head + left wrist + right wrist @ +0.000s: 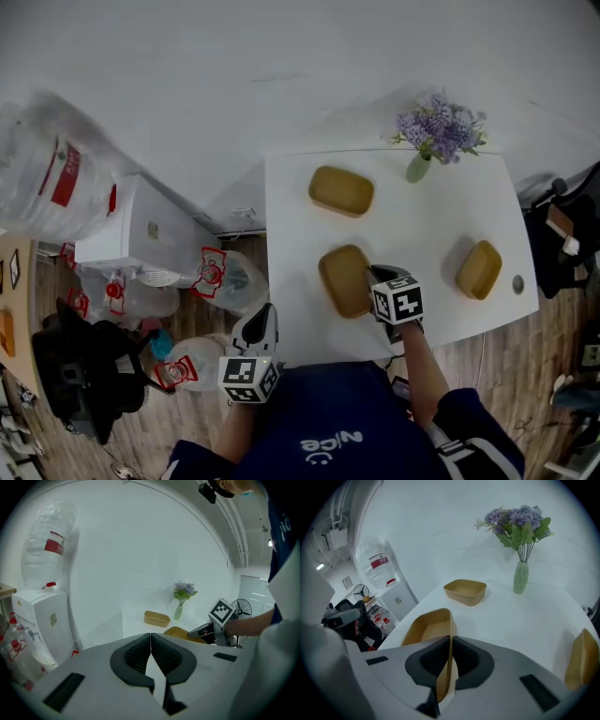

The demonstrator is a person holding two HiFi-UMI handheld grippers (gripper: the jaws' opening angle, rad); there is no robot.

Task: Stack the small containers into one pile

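Three tan, open-topped small containers rest on the white table (422, 225): a far one (341, 190), a near one (343, 279) and one at the right (479, 269). My right gripper (380, 279) is shut on the near container's right wall; in the right gripper view that thin wall (429, 627) runs between the pads of the gripper (450, 656). The far container (465, 591) and the right container (581, 660) stand apart and untouched. Beyond the table's left edge, over the floor, my left gripper (261, 328) is shut with nothing in it (151, 641).
A vase of purple flowers (419, 166) stands at the table's back edge. Left of the table are a water dispenser (141, 234) with a large bottle (42, 173) and bags (220, 274) on the floor. A dark bag (562, 234) lies off the right edge.
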